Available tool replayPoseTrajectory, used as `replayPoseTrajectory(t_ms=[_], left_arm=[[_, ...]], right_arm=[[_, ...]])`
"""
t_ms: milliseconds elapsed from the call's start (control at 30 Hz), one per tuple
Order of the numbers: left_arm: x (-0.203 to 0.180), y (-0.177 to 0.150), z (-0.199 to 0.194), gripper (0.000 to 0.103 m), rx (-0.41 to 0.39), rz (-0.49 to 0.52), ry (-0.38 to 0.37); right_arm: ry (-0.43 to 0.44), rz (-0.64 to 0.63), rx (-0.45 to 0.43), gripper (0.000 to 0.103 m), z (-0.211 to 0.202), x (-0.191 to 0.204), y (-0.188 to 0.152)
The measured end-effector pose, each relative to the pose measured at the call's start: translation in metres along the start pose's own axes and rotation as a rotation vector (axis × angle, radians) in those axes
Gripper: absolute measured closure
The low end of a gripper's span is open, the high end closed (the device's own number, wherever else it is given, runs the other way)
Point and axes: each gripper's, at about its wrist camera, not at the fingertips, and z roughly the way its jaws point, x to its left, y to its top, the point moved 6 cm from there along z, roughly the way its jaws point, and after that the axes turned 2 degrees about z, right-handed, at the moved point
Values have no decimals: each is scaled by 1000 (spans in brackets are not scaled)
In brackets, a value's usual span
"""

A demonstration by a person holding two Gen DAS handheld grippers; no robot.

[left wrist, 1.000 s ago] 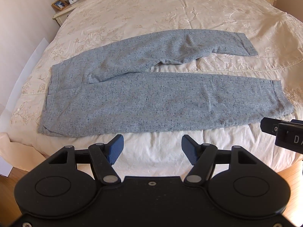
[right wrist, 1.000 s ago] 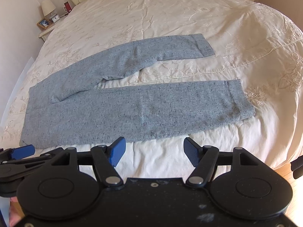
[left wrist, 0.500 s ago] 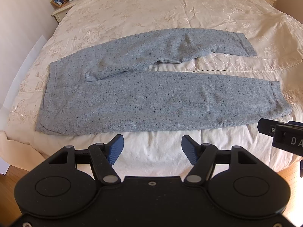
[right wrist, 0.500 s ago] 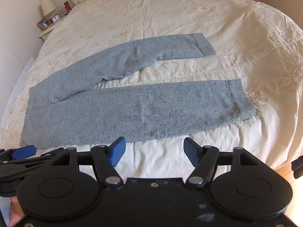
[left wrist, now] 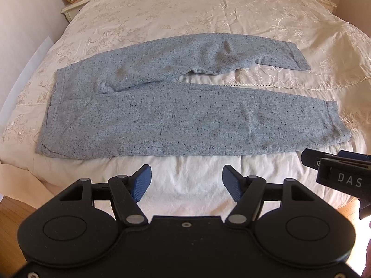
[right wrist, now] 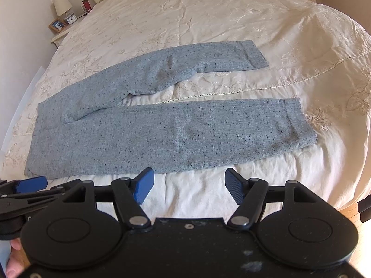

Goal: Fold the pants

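So the pants (left wrist: pixel 185 115) lie flat along the bed's (left wrist: pixel 208 11) near edge, legs splayed — nothing folded yet. Left gripper (left wrist: pixel 186 183) and right gripper (right wrist: pixel 189 186) hover spread wide, empty, probably lining up on the near leg.

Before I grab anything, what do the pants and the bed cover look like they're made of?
Pants: soft, matte blue-grey knit or woven fabric with dark flecks; it lies limp with shallow wrinkles, so probably fleece or wool blend. Bed cover: cream cloth with a slight sheen and raised floral embroidery, possibly satin-like cotton; it creases readily. Both the left tool and right tool are open.
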Motion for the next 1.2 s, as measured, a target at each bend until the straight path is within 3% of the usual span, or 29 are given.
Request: replayPoseTrajectory(t_ms=[267,467,600,833,1000,1200], left_arm=[[33,-7,22,33,63,-45,29],[57,-1,58,36,105,-23,6],[77,9,88,37,129,-12,6],[99,41,142,38,147,14,2],[103,47,180,38,215,32,-16],[107,17,218,36,365,59,-34]], right_arm=[[36,-22,31,32,25,15,-18],[-6,-90,25,33,51,41,-18],[-41,-161,67,36,80,58,-18],[30,-164,109,38,129,89,-4],[13,-203,138,42,168,113,6],[-42,-181,234,49,204,108,-6]])
